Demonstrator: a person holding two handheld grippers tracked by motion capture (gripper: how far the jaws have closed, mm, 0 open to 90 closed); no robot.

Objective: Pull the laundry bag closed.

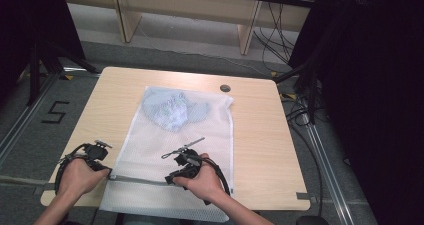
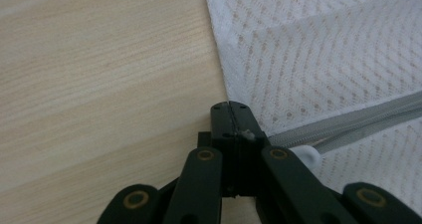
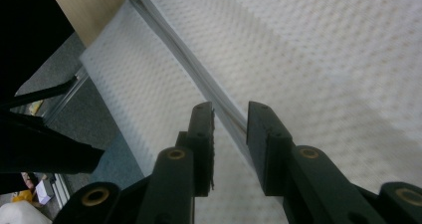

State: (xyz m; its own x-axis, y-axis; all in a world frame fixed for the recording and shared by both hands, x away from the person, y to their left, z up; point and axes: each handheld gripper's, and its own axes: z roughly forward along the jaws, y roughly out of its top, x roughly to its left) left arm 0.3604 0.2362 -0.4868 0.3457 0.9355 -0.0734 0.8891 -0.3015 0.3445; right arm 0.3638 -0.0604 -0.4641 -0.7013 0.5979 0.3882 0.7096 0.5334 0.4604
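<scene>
Pale wood table: one white mesh bag flat at centre, blue cloth inside at 12 o'clock. Grey zipper across the near end. Left gripper, 8 o'clock: jaws clenched on the zipper's end at the bag's edge. Right gripper, 6 o'clock: jaws apart, straddling the zipper, nothing pinched. Best practice, I'd judge: left keeps the tape taut; right tracks straight along it.

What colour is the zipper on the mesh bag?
Grey. The zipper shows best in the left gripper view, running across the white mesh laundry bag.
</scene>
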